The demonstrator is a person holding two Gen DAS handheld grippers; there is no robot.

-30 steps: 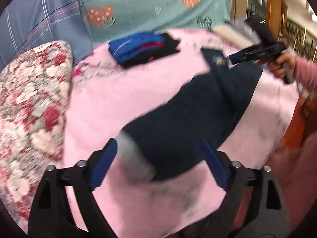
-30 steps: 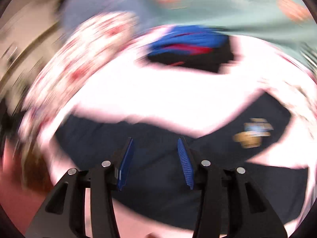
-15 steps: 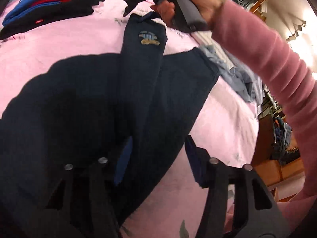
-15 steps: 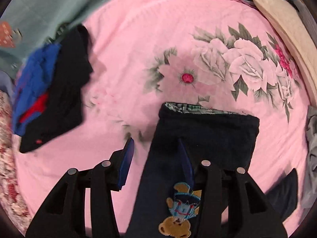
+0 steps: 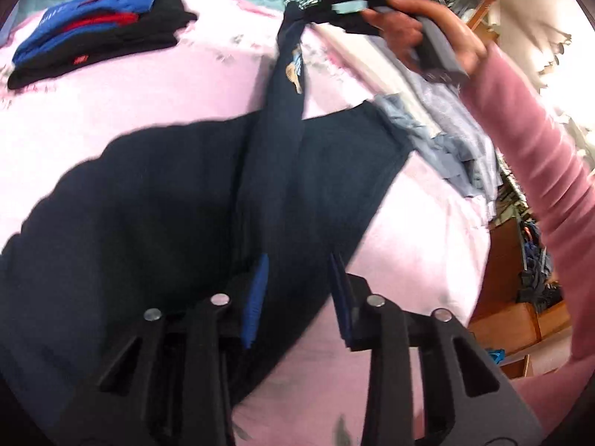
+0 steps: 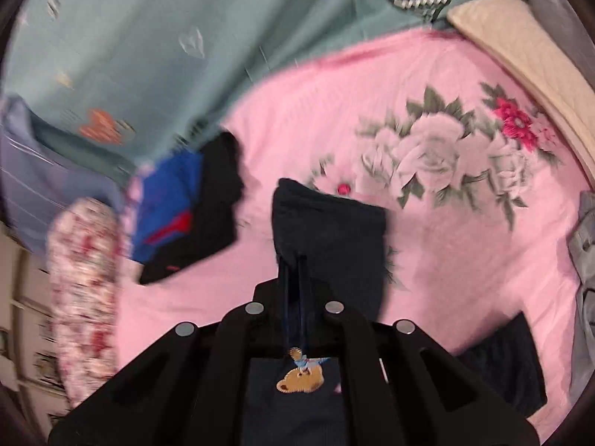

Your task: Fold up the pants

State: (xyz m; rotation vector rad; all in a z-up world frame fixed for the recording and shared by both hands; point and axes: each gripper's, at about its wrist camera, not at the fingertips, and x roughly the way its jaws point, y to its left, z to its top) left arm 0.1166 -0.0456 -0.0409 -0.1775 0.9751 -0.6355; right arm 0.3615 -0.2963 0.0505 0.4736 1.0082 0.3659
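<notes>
I see the pink sheet carrying the navy pants, which lie spread across its middle, and that is where the big change is. A second ago the pants lay flat and loose; now one leg rises off the sheet as a taut strip toward my right gripper. Its jaws have gone from half open to fully closed on that leg, the cloth pinched between them and the bear patch hanging just below the grip. In the left view the right hand holds that gripper high at the far edge of the sheet.

My left gripper has come down low over the near part of the pants. Its jaws are closing with the navy cloth between them; I cannot tell whether the pads press on it yet.

I judge the fold is just starting: one end caught, the other nearly pinned.

No containers show. A folded stack sits well apart on the sheet.
</notes>
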